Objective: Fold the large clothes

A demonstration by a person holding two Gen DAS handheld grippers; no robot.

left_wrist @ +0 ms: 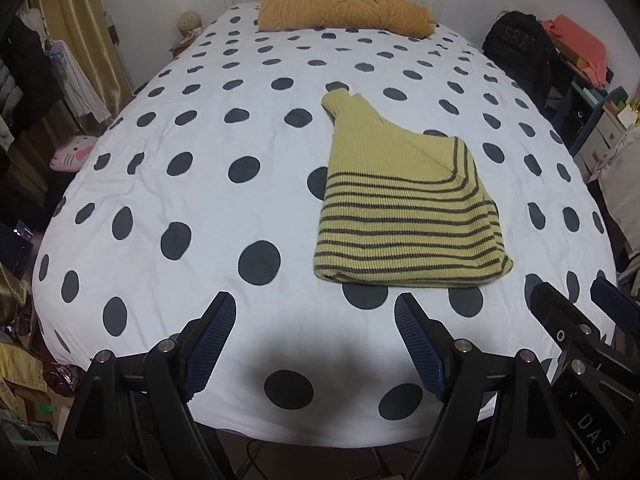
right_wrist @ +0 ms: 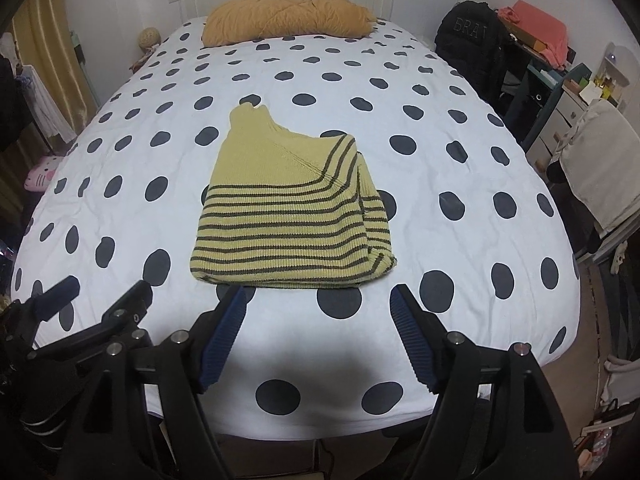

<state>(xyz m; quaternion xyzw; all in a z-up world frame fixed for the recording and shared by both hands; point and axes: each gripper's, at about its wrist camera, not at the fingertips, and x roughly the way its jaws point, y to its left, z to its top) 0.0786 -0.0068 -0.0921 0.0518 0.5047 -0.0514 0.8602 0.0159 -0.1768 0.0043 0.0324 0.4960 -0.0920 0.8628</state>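
Sweater [left_wrist: 404,208], yellow w/ dark stripes, lies folded on the polka-dot bed [left_wrist: 200,120]. Left claw [left_wrist: 316,344] and right claw [right_wrist: 318,336] both spread, empty, near bed's front edge, just short of it.

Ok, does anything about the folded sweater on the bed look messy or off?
Slightly. The yellow knit sweater with dark stripes is folded unevenly: its collar sticks out at the far left and a sleeve bunches along the right edge. Nothing looks damaged.
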